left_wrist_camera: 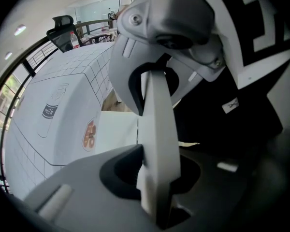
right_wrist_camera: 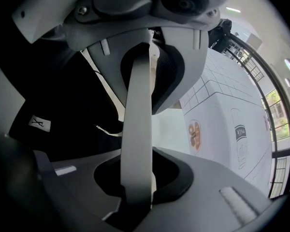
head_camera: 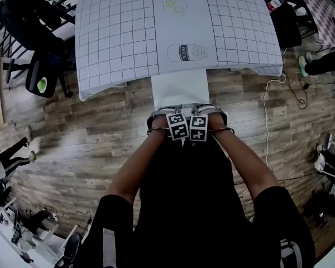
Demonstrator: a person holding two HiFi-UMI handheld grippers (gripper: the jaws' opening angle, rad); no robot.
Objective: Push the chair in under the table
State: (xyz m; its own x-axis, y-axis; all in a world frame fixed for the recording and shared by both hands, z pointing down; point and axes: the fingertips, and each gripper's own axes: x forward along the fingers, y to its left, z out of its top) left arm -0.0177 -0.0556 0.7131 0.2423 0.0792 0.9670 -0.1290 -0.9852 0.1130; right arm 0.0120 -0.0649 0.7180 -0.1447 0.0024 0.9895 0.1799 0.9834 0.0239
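Chair front and centre: a plain white seat, squared off, with a thin pale backrest across its near edge. It stands on the wood-plank floor right in front of the person. The far end of the seat is tucked beneath the near edge of the table, and the backrest stands clear of that edge. The table wears a white tablecloth ruled in a dark grid, with a plain strip down the middle. On that strip there's a line drawing of a bottle, and the one word that reads is "milk" on its label; the same word shows in both gripper views. Further up the strip is a small drawing with two green rounds, and on the hanging edge of the cloth an orange drawing, too small to read. Now the grip: left gripper and right gripper sit side by side, marker cubes almost touching, both pointing down onto the top of the backrest near its middle. In the left gripper view the pale slab of the backrest runs straight between the two jaws, and they're clamped onto it from either side, only the slab's thickness apart. Same story in the right gripper view: jaws pinched on the backrest. Off to the left stands a black office chair, and on the right a white cable trails over the floor.
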